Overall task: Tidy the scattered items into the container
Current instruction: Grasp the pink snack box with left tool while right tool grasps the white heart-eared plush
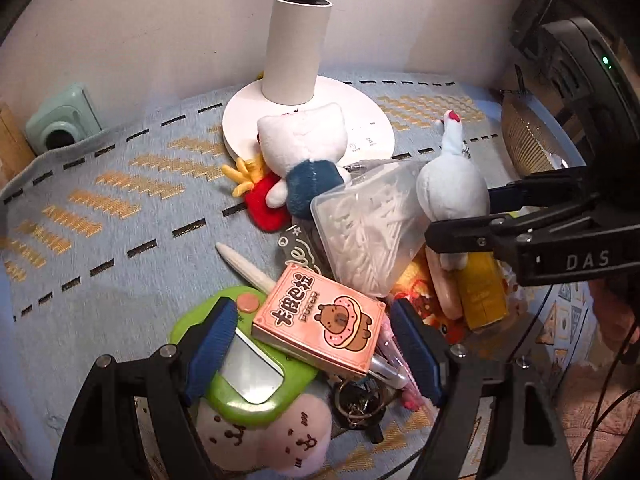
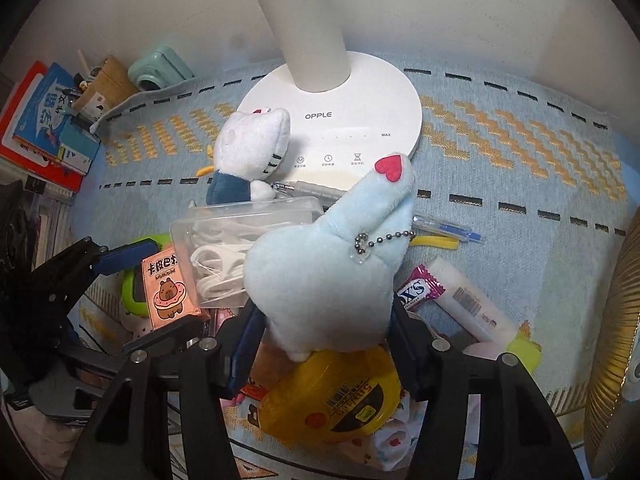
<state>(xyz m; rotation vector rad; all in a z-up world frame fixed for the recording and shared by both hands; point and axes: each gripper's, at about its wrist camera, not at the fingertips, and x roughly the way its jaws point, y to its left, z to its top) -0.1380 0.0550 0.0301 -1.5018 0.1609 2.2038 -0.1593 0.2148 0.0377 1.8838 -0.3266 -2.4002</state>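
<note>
Right gripper point(image 2: 324, 332) jaws closed on pale blue plush point(image 2: 332, 264), left gripper point(image 1: 312, 344) jaws wide around card box point(image 1: 320, 320), candy point(image 2: 418, 294) only right view.

We see the desk under a light-blue cloth point(image 2: 520, 184); on it stand a white lamp base point(image 2: 340, 136), a blue pen point(image 2: 448, 226) and a candy point(image 2: 418, 292).

I read "OPPLE" and "MAX" on the white lamp base point(image 2: 340, 120). "DAS" stood on the right hand-held gripper point(image 1: 458, 216). Candy wrapper point(image 2: 418, 294) showed "X'S".
</note>
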